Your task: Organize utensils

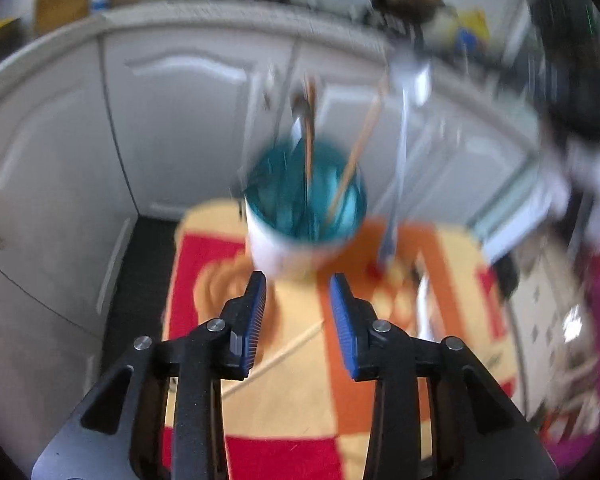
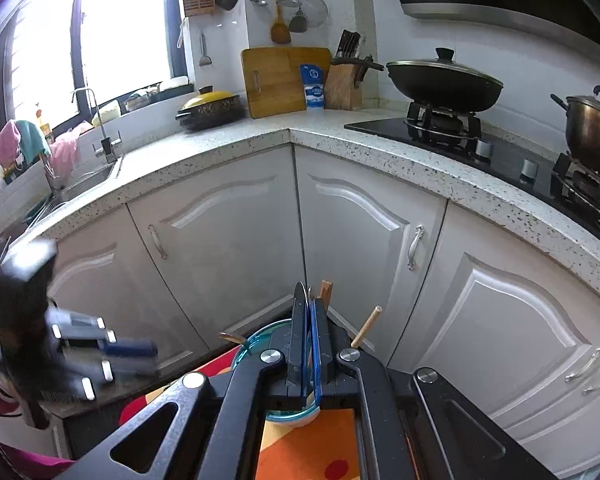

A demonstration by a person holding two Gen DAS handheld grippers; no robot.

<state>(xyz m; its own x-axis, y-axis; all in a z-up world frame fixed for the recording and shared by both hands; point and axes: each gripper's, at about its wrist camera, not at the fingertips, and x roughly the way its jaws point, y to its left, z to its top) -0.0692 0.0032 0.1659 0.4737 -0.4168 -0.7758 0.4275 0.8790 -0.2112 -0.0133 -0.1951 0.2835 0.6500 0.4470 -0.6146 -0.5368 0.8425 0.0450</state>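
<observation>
Right tool [image 2: 309, 312] clamped on a metal utensil [image 2: 300, 300] above the teal cup [image 1: 304, 200] | left tool [image 1: 298, 280] spread wide, empty, just before cup | step: loading cup | next, likely: lower and release.

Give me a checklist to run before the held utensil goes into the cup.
1. Right hand-held gripper shut on the metal utensil: ok.
2. Cup upright on the mat: ok.
3. Left hand-held gripper open, holding nothing: ok.
4. Room left among the chopsticks in the cup: cannot tell, blurred.
5. Utensil's lower end lined up over the cup: cannot tell, hidden.
</observation>
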